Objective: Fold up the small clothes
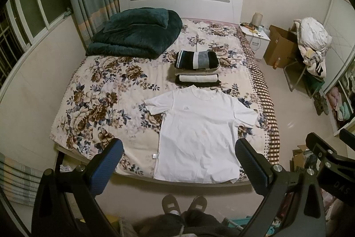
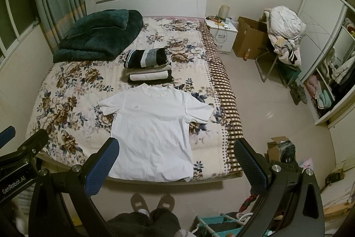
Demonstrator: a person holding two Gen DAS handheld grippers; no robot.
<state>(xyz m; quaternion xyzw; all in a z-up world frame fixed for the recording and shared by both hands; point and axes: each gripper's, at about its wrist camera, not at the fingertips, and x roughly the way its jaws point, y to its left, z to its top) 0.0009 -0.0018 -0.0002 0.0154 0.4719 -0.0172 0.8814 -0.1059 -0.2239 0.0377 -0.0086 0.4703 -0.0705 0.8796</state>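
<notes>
- since the white t-shirt (image 1: 199, 132) lies flat and face up near the foot of the bed (image 1: 88, 103), collar toward the headboard and hem at the near edge, it looks laid out ready for folding, with no fold made yet
- both sleeves are spread to the sides, which leaves the side seams and shoulders open to a pinch from either side
- just beyond the collar sits a stack of folded clothes (image 1: 196, 68), a striped piece on top; judged from that, finished items go there and the shirt is next in line
- the left gripper (image 1: 179, 161) hangs above the hem end, released, its blue pads wide apart and holding nothing
- the right gripper (image 2: 176, 159) is likewise spread and empty, raised over the shirt's right hem side and the bed edge
- neither tool touches the cloth; both seem held high and back so the whole garment can be seen before a grasp is chosen
- the person's slippers (image 2: 152, 203) stand on the floor at the foot of the bed, centred on the shirt, which puts each gripper near its own side
- a dark green quilt (image 1: 137, 32) is bundled at the far left corner, well apart from the shirt, so the working area stays free
- the thin cloth will likely drag on the floral sheet, so a shallow pinch could slip
</notes>
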